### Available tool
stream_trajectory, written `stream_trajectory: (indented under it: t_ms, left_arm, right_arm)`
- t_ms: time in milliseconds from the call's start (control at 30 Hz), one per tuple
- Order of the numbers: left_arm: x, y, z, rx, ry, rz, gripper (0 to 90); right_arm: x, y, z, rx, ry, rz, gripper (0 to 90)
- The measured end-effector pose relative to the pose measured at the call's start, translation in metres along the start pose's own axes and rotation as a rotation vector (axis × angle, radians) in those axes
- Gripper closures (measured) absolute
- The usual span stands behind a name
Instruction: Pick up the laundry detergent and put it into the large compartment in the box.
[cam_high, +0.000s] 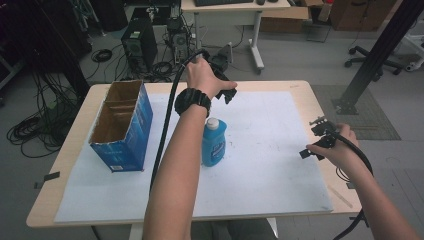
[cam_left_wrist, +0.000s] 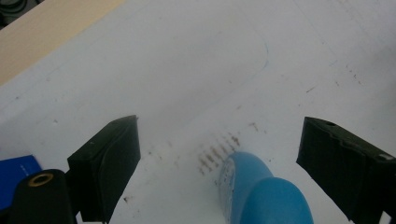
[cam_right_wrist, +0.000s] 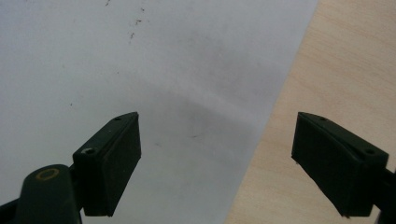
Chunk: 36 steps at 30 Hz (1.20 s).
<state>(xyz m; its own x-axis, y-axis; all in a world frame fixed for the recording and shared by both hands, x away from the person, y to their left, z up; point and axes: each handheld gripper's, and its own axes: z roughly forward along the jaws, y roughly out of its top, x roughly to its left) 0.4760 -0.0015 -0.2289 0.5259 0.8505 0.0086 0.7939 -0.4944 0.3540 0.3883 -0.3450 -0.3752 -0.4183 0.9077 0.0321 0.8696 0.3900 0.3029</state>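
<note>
Box (cam_high: 122, 125): blue carton with its top open, standing at the left of the worktop (cam_high: 75, 115), well apart from both grippers; its open mouth faces up, likely so that things can be dropped in.
White sheet (cam_high: 270, 145): paper cover over most of the worktop, bare but for faint scuff marks.
Bottle (cam_high: 214, 142): blue plastic bottle with a white cap, near the middle of the sheet just right of the left forearm; whether it stands or lies cannot be told for sure.
Left gripper (cam_high: 227, 92): held up over the far part of the sheet, beyond the bottle, by the hand with the black wristwatch (cam_high: 192, 100).
Left jaws: spread wide and empty; in the left gripper view the bottle (cam_left_wrist: 261, 196) rises from the bottom edge in the gap between them, nearer the right-hand jaw, touching neither.
Judged step: the left gripper seems lined up over the bottle, either to close on it or having just let it go.
Right gripper (cam_high: 320, 142): low at the right edge of the sheet, well apart from the bottle, apparently waiting.
Right jaws: spread wide with nothing between them; the right gripper view looks down on the border between sheet (cam_right_wrist: 140, 70) and bare wood (cam_right_wrist: 336, 70).
</note>
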Motion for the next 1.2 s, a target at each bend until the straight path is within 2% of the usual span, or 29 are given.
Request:
stream_trajectory:
  t_ms: [400,633,1200]
  left_arm:
    - [0.002,0.000,-0.005,-0.002,0.002,-0.011,13.1]
    - [-0.003,0.002,-0.008,-0.006,-0.004,-0.004,13.4]
    - [-0.006,-0.001,-0.014,0.016,-0.003,-0.011,12.5]
  right_arm:
    - [0.000,0.001,-0.003,-0.003,-0.004,-0.008,16.0]
    - [-0.002,0.000,-0.004,-0.006,-0.005,-0.009,16.0]
    - [0.001,0.000,-0.005,-0.003,-0.004,-0.011,16.0]
